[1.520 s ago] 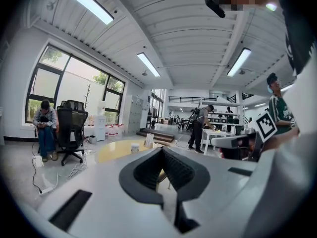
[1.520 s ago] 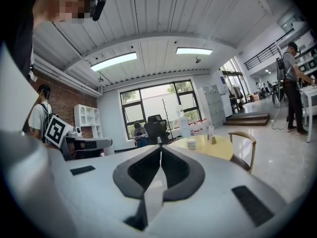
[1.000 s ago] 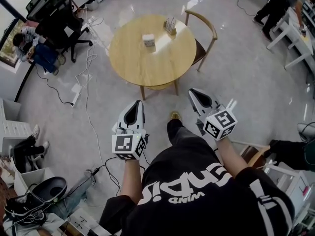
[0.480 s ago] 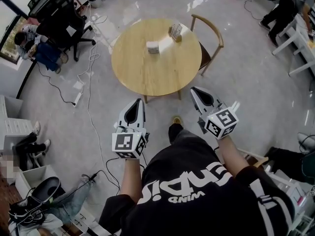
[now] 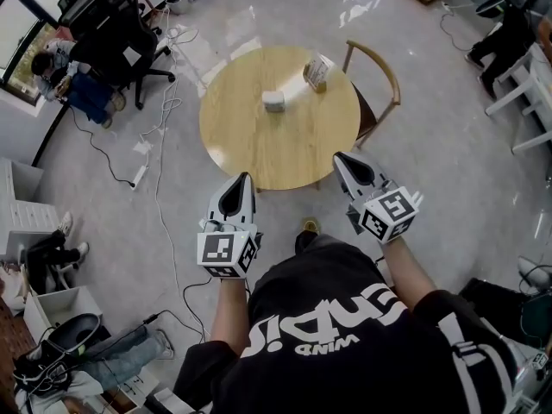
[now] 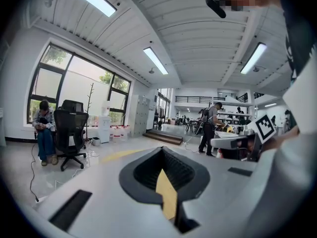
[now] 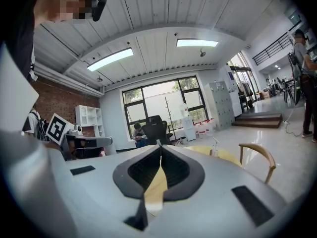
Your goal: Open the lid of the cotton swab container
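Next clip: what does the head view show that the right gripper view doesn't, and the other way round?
Head view only: the tabletop seen from above with a small white container on it, and floor cables.
Right gripper view only: ceiling lights, a brick wall, and the right gripper close up, jaws shut together with nothing between.
Both: the round wooden table, the wooden chair, and a seated person by the black office chair.
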A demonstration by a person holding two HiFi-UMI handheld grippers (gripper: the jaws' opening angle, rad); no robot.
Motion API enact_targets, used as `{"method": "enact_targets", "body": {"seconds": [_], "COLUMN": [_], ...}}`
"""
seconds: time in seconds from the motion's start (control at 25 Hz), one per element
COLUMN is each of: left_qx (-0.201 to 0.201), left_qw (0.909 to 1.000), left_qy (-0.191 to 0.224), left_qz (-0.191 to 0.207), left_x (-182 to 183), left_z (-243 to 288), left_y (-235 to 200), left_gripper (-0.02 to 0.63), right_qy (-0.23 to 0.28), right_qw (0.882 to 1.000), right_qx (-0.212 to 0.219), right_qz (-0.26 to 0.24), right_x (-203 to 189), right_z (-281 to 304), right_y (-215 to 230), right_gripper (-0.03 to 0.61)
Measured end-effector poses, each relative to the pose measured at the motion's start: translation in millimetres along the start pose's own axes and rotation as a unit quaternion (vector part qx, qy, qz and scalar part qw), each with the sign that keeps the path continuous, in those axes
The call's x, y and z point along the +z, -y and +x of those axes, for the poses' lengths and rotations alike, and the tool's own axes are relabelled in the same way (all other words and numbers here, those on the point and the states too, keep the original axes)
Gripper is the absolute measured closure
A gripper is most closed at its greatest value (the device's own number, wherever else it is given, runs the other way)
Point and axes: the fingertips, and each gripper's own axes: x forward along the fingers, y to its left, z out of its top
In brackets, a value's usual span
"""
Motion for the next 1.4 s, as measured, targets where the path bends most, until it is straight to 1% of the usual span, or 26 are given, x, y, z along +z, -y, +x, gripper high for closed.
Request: {"method": "enact_targets", "body": {"seconds": [0.24,0.44,0.72,0.92,1.16,1.4], "left_qx": [0.017,0.033,0.036,0.031,0.013,-0.008], "left_qw": [0.9998,0.9994,0.9993,0.9995,0.9999,0.9999], "left_qy": [0.002,0.003,-0.004,-0.005,-0.007,-0.008], "left_qz": [-0.004,-0.006,-0.007,-0.006,-0.005,-0.002], "left_x": [9,13,9,11,12,22], "left_z": [26,38,48,58,79,106], "left_y": [-13,-17,-20,-28,-42,-56], "left_gripper": [0.606,0.606,0.606,0.606,0.606,0.606], "right_qy": [-0.007,-0.010,-0.015,-0.021,-0.020,-0.016], "right_qw": [1.000,0.999,0.999,0.999,0.999,1.000], "right_qx": [0.015,0.040,0.048,0.046,0.033,0.020], "right_qz": [0.001,-0.004,-0.004,-0.002,0.000,0.001], "right_x": [8,15,16,13,14,22], "right_z": [27,44,56,65,84,104], "right_y": [21,28,36,39,47,58], "right_gripper": [0.575,0.575,0.575,0.575,0.575,0.575]}}
